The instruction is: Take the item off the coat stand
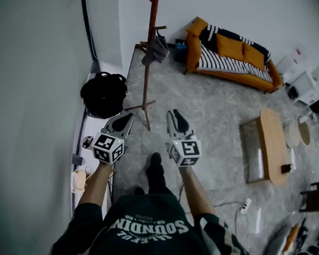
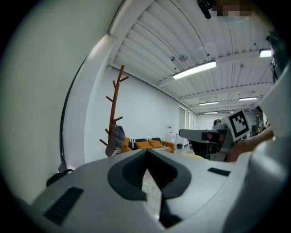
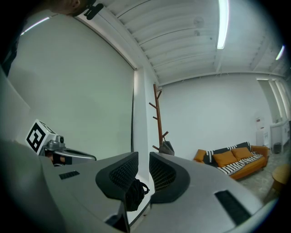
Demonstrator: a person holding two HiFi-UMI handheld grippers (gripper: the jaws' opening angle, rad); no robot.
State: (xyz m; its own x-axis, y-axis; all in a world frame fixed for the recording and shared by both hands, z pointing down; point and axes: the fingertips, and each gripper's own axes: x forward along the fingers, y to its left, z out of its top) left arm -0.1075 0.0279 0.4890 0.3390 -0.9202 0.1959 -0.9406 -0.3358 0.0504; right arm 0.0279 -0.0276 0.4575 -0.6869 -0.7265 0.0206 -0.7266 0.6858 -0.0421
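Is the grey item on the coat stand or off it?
On it: the grey item hangs from the coat stand, clear of the floor.

stand (image 1: pixel 149 69) top cut off, item (image 1: pixel 157 49) indistinct

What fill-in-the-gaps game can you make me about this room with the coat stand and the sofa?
On the coat stand hangs one ____ item.
The sofa has ____ cushions.
The bag lying near the coat stand is ____.
Missing words: grey, orange, black.
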